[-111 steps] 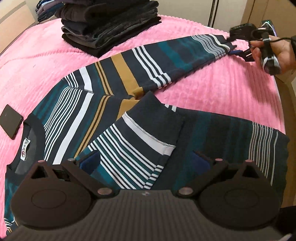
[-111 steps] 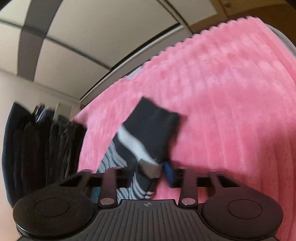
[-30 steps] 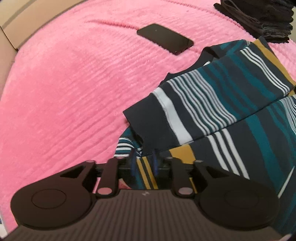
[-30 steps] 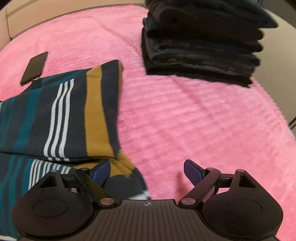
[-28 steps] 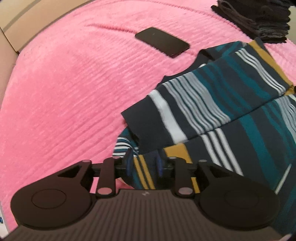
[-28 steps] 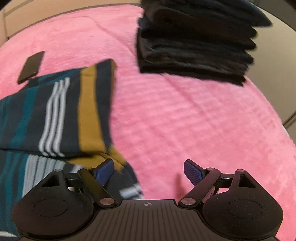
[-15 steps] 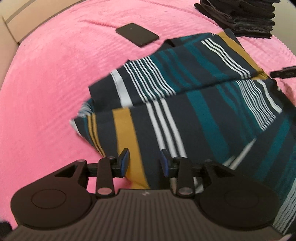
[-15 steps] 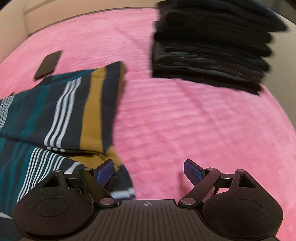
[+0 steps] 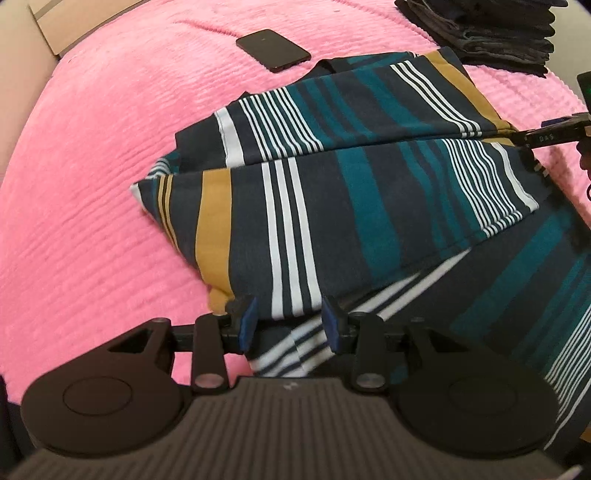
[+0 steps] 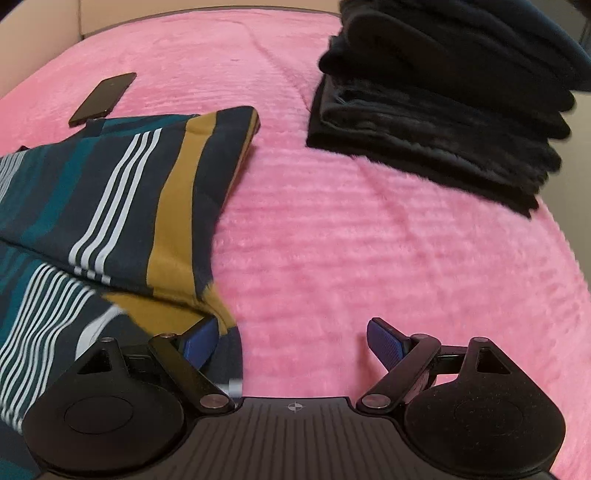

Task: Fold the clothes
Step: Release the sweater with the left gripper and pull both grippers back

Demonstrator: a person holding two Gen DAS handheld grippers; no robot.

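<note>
Nearest the left camera, the left gripper (image 9: 289,325) has its jaws narrowly parted, straddling a fold edge of the striped sweater (image 9: 351,192) without pinching it; a second ago they were clamped on that edge. In the right camera, the right gripper (image 10: 291,341) has its jaws spread wide, the left blue pad against the sweater's (image 10: 110,206) mustard-banded edge and the right pad over bare cover, much as it was a second ago.

Everything lies on a bed with a ribbed pink plush bedspread (image 9: 92,192). The sweater, in navy, teal, white and mustard stripes, is spread across it with both sleeves folded over the body; 3.7 s ago one sleeve still stretched out toward the far side. At the left view's right edge a black piece of the other gripper reaches to the sweater's side.

Farther off, a dark phone (image 9: 273,50) lies flat on the bedspread just beyond the sweater's collar. Farther still, a stack of folded dark clothes (image 10: 443,96) sits apart from the sweater. Behind the bed runs a beige wall or headboard (image 9: 66,14).
</note>
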